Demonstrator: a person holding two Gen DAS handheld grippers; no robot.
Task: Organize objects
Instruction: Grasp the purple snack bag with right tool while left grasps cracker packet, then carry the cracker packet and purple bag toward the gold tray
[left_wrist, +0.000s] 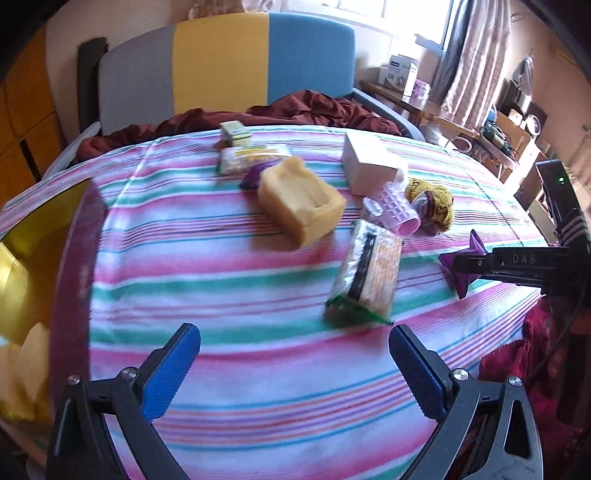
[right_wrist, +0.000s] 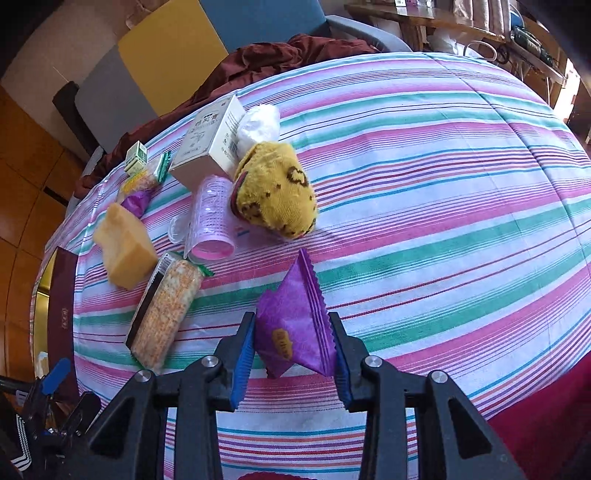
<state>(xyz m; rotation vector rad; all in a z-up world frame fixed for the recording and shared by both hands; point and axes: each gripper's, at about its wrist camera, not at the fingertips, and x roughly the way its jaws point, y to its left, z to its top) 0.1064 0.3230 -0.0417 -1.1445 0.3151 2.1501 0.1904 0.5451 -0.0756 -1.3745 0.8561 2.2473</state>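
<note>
Both blue pads (right_wrist: 243, 354) of the right gripper (right_wrist: 293, 354) clamp the purple packet (right_wrist: 291, 325), its crimped end jutting forward over the striped sheet (right_wrist: 443, 229).

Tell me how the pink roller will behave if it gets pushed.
The pink roller lies on its side, so it will probably roll across the bedsheet. It looks hollow, likely light. The white box and yellow sock beside it may block it.

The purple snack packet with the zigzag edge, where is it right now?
The purple snack packet is clamped in the right tool, low in the right wrist view, just right of the cracker pack.
</note>
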